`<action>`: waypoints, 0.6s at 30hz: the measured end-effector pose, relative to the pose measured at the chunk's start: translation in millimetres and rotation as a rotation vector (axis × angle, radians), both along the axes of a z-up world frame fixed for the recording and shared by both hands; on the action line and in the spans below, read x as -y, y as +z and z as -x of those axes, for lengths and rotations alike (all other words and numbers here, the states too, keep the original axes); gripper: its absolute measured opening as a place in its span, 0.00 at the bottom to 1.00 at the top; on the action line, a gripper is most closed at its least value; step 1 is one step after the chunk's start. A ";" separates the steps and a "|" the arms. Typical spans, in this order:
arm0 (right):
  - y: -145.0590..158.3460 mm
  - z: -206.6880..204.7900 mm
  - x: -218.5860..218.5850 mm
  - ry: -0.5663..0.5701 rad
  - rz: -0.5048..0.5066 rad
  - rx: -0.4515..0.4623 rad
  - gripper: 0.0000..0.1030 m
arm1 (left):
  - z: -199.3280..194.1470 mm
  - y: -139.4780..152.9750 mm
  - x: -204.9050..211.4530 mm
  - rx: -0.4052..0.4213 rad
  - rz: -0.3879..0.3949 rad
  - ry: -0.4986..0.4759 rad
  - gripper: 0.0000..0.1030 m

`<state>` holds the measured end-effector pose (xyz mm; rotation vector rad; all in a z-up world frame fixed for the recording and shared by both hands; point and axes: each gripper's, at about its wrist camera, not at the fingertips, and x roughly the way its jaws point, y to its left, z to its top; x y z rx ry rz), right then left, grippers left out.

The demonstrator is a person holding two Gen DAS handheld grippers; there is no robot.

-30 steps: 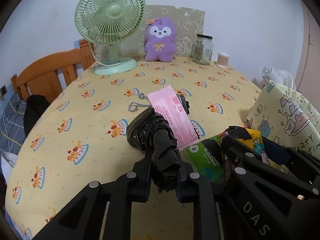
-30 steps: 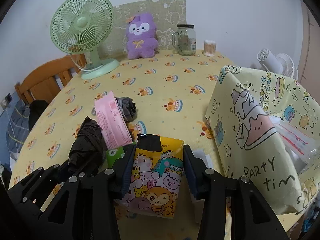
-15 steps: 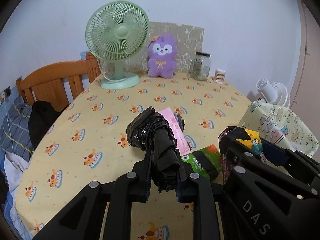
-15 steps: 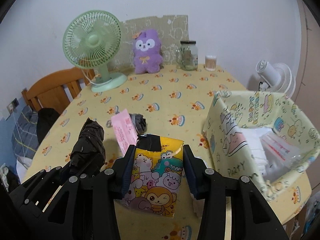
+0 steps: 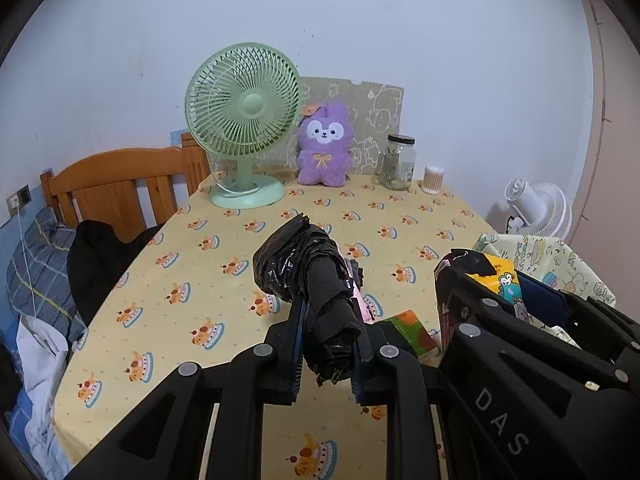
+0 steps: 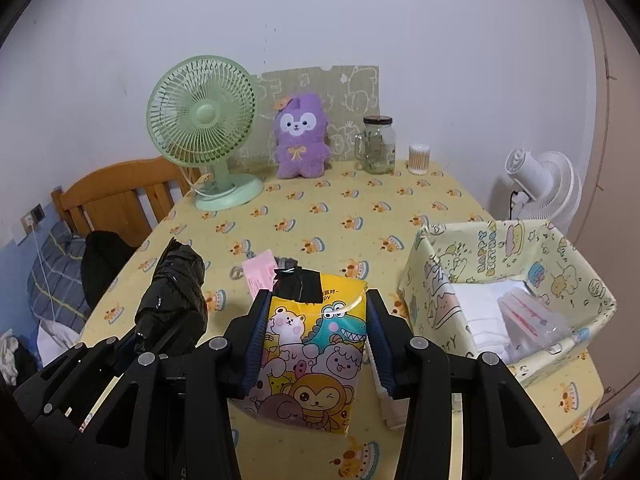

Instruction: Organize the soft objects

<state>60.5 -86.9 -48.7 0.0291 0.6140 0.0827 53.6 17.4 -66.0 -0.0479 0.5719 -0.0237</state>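
My left gripper is shut on a roll of black plastic bags, held high above the table; the roll also shows in the right wrist view. My right gripper is shut on a yellow cartoon-print packet, which shows at the right of the left wrist view. A pink packet and a dark small bundle lie on the table below. A green packet lies beside them. A cartoon-print fabric box at the right holds white cloth and a clear pouch.
At the table's far edge stand a green fan, a purple plush, a glass jar and a cotton-swab tub. A wooden chair with dark clothing is at the left. A white fan stands right.
Both grippers have risen and pulled back from the table with their loads still held. The table objects now look smaller and farther below.
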 end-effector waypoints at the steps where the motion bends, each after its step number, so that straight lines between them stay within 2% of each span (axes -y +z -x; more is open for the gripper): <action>1: 2.4 1.1 -0.4 0.001 0.000 0.004 0.48 | 0.5 1.5 0.0 0.003 0.001 0.000 0.16; 18: 44.2 12.8 1.5 0.010 0.019 0.070 0.48 | 15.0 40.3 7.5 0.075 0.027 -0.036 0.16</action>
